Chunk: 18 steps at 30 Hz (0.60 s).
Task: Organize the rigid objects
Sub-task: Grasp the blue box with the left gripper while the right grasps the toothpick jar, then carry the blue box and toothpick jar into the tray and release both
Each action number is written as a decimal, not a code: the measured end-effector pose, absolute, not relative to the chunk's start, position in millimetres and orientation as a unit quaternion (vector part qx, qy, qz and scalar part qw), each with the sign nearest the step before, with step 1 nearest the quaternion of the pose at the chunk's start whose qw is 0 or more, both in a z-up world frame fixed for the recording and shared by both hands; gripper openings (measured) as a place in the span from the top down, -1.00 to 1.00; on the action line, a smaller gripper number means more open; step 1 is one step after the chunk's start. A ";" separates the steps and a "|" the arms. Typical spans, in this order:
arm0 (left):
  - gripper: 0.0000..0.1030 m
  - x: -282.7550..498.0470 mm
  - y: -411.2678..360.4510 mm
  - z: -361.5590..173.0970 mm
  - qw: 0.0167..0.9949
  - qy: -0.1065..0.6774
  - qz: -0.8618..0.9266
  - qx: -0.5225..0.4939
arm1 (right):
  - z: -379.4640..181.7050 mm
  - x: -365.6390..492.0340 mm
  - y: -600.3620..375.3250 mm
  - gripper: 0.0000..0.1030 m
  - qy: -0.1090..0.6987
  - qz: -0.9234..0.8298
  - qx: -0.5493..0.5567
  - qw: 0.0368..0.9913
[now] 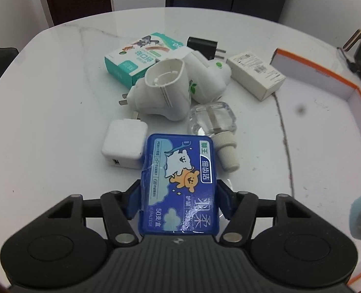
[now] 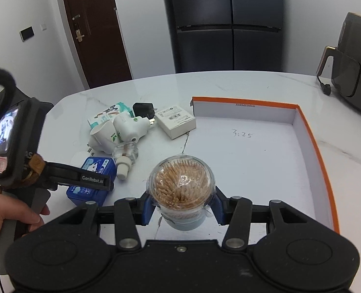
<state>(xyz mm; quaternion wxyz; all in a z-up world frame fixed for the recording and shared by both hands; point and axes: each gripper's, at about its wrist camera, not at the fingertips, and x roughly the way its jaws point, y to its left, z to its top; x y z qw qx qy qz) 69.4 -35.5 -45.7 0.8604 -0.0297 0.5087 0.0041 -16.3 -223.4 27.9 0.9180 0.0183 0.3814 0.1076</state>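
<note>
- The left gripper [image 1: 179, 201] has its blue pads against both long sides of a blue floss box [image 1: 179, 185], clamped on it low over the table [image 1: 46, 97].
- The right gripper [image 2: 182, 207] is clamped on a clear toothpick jar [image 2: 181, 188], held above the near edge of the tray [image 2: 312, 144].
- The tray is white inside with an orange rim; "3:25" is handwritten on its floor.
- Just beyond the blue box lie a white charger [image 1: 124, 144] and a clear bottle [image 1: 213, 122] on its side.
- Farther back sit two white plug-in heaters [image 1: 180, 85], touching each other, with a teal box [image 1: 141, 58], a black adapter [image 1: 205, 46] and a white box [image 1: 257, 74] behind them.
- A hand [image 2: 7, 217] holds the left gripper's handle.
</note>
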 end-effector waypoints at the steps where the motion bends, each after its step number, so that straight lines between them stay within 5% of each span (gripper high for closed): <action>1: -0.21 65.5 -36.0 -42.2 0.862 0.505 0.001 -0.030 | 28.3 -17.0 -224.7 -0.12 0.381 0.108 0.019 0.918; 18: -0.21 21.6 -71.8 19.8 0.894 0.444 -0.033 -0.054 | 44.2 -23.4 -250.2 -0.12 0.358 0.101 0.030 0.928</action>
